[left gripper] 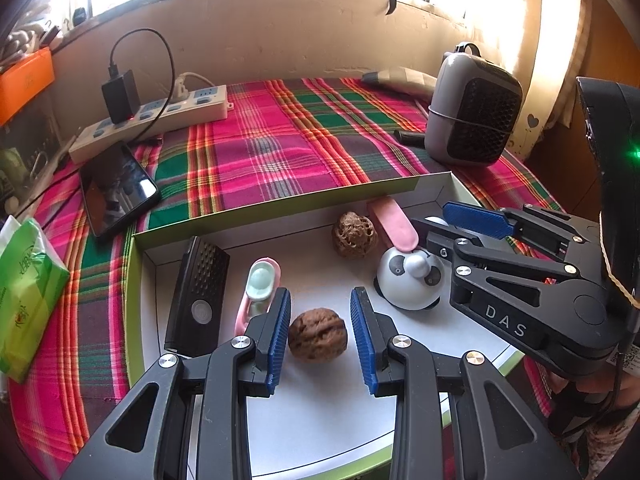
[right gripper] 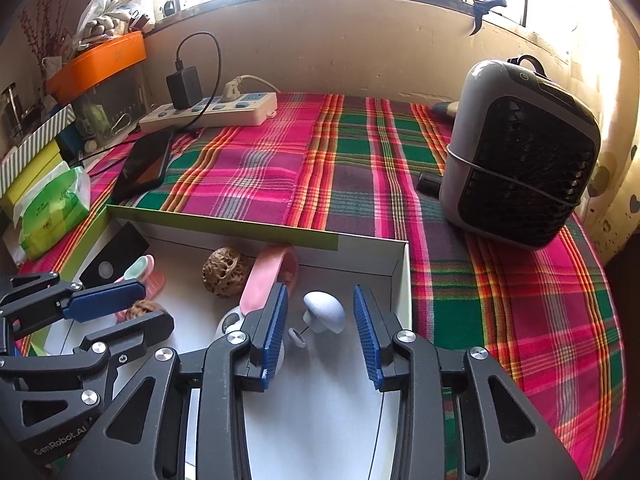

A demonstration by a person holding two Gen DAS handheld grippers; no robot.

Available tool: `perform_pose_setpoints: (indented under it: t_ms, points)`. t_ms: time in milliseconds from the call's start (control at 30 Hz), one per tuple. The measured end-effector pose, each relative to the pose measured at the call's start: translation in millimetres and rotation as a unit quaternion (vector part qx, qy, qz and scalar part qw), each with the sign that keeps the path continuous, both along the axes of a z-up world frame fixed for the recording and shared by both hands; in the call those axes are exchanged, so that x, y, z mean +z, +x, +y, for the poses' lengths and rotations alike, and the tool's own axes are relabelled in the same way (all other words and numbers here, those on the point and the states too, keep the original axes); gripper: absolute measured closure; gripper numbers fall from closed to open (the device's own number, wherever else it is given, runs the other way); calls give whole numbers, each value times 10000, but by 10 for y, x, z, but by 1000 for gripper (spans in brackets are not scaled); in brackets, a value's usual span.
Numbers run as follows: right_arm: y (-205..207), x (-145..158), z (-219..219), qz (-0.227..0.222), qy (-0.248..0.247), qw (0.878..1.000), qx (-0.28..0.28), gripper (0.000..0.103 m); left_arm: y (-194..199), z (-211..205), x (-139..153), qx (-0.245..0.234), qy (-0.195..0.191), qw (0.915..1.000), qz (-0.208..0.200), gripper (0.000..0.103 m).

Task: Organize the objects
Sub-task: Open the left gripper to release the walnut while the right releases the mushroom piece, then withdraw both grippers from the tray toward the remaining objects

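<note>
My left claw [left gripper: 320, 332] stands spread around the smooth walnut [left gripper: 317, 333], which lies on the white floor of the shallow box [left gripper: 280, 208] on the plaid-covered bench [left gripper: 280, 140]; the left pad looks to be just brushing the shell or a hair off it, and the right pad is plainly apart, so nothing is pinched. I judge the nut light, hard and stiff, with a ridged skin that should give the ribbed pads some bite, but its rounded shape will want to roll or squirt out, so I would close across its broadest middle, low on the shell. My right claw [right gripper: 320, 336] is also spread, its pads flanking the small grey mushroom-shaped piece [right gripper: 323, 312] near the box's right wall without pressing on it. That piece looks light and smooth, likely plastic and slippery; its thin pin and little foot seem the weak part, so the cap is the place to take it. Around them in the box lie the pitted walnut [left gripper: 354, 234], the panda toy [left gripper: 410, 280], the pink strip [left gripper: 392, 224], the black remote [left gripper: 198, 292] and the pink-and-mint clip [left gripper: 258, 288], all close enough to be nudged.
</note>
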State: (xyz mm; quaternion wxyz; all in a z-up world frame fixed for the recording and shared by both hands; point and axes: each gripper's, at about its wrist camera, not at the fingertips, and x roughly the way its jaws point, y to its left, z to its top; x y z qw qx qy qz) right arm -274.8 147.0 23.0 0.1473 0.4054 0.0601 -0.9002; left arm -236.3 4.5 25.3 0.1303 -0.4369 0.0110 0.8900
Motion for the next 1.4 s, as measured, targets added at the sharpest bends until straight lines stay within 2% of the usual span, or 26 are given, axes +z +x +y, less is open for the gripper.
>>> perform_pose_setpoints:
  t_ms: [433, 1400]
  points:
    - [103, 86, 40, 129, -108, 9998, -133, 59, 121, -22, 87, 61, 8, 10000, 71, 74]
    - [674, 243, 34, 344, -341, 9987, -186, 59, 639, -125, 218, 280, 62, 9994, 212, 74]
